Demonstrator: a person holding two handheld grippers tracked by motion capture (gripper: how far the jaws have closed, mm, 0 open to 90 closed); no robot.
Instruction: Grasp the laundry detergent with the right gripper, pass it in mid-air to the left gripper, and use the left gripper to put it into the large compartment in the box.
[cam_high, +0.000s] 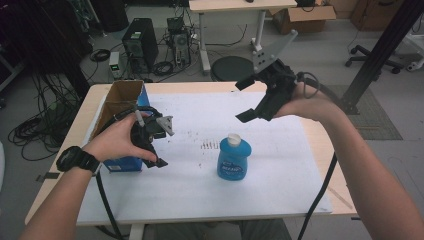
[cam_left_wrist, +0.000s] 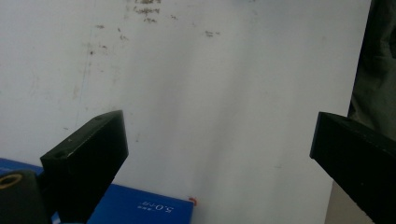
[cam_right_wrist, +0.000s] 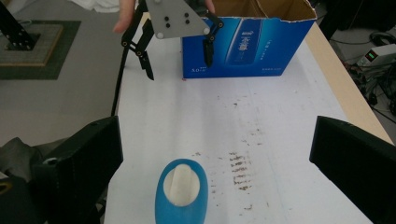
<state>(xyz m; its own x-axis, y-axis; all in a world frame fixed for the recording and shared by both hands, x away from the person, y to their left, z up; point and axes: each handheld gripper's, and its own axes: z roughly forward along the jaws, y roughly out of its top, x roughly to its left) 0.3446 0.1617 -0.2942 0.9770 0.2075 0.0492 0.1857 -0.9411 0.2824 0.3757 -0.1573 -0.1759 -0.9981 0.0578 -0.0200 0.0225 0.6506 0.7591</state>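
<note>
A blue bottle (cam_high: 234, 159) with a white cap stands upright on the white paper near the table's middle. In the right gripper view the bottle (cam_right_wrist: 181, 193) sits low between the jaws, seen from above. My right gripper (cam_high: 244, 99) hangs open in the air above and behind the bottle, touching nothing; its jaws (cam_right_wrist: 215, 140) stand wide apart. My left gripper (cam_high: 156, 145) is open beside the blue cardboard box (cam_high: 122, 164) at the left, pointing down at the paper (cam_left_wrist: 217, 135). From the right gripper view, the left gripper (cam_right_wrist: 180, 58) is in front of the box (cam_right_wrist: 247, 44).
White paper (cam_high: 190, 190), with dark smudges, covers most of the wooden table (cam_high: 65, 165). The box's top is open. Beyond the table are a computer tower (cam_high: 140, 42), floor cables (cam_high: 35, 130), a round stool (cam_high: 231, 67) and a black post (cam_high: 380, 50).
</note>
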